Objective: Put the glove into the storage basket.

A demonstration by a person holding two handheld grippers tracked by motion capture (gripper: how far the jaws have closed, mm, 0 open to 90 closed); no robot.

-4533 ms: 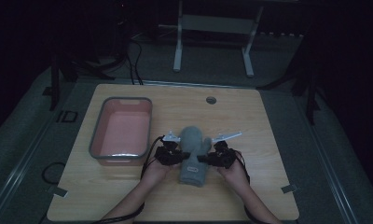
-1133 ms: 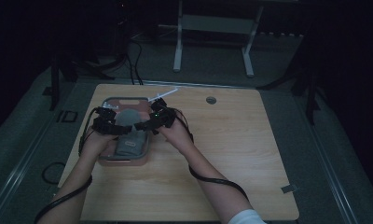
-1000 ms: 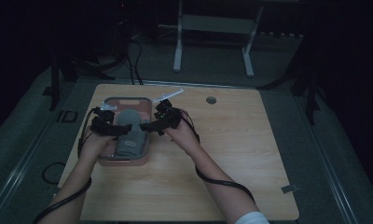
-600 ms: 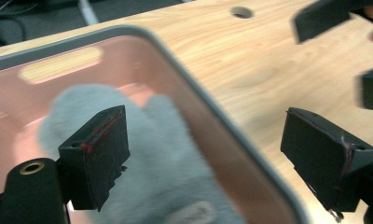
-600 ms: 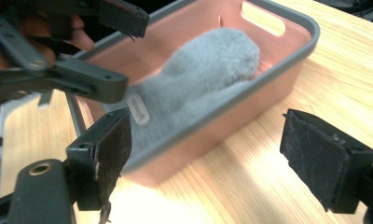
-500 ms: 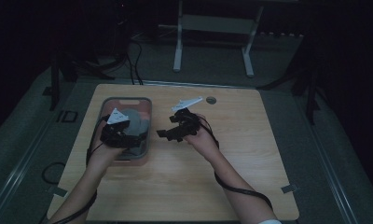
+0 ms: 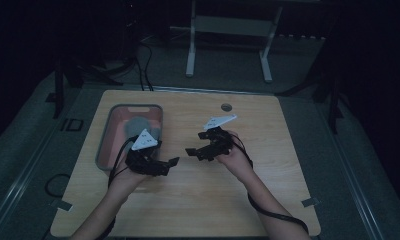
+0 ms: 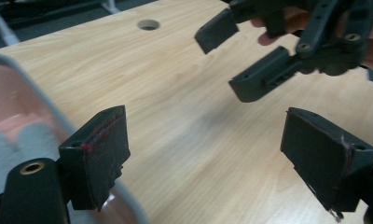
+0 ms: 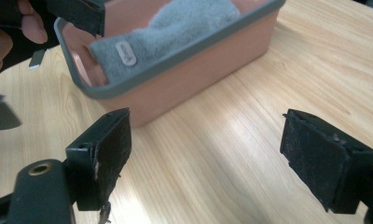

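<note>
**Grey cloth sits in the pink bin, both grippers empty**

From where I stand the job looks all but finished. The grey towel (image 7: 138,127) lies inside the pink bin (image 7: 106,145) at the left of the wooden table (image 7: 268,150), bunched toward the bin's far end, and nothing on the bare wood seems to be waiting for pickup. My guess is that the only thing left is for the hands to clear off, or perhaps to tidy the cloth where it pokes up near the rim.

The left gripper (image 7: 160,167) hangs just beside the bin's near right corner with its jaws spread wide and nothing between them. The right gripper (image 7: 198,151) hovers over the middle of the table, near the left one, jaws likewise apart and empty, pointing left toward the bin.

The high view gives the layout but is dim, so the cloth reads as little more than a grey smudge. The right gripper view fills that in: the towel (image 9: 175,28) is fuzzy, fills the bin (image 9: 198,79) up to its grey rim, and carries a small oval label (image 9: 125,53). The left gripper view catches the bin wall (image 8: 44,109) at its left edge and, farther off, the right gripper (image 8: 250,60) held above the wood with its jaws apart, plus a round hole (image 8: 148,24) in the tabletop beyond.
</note>
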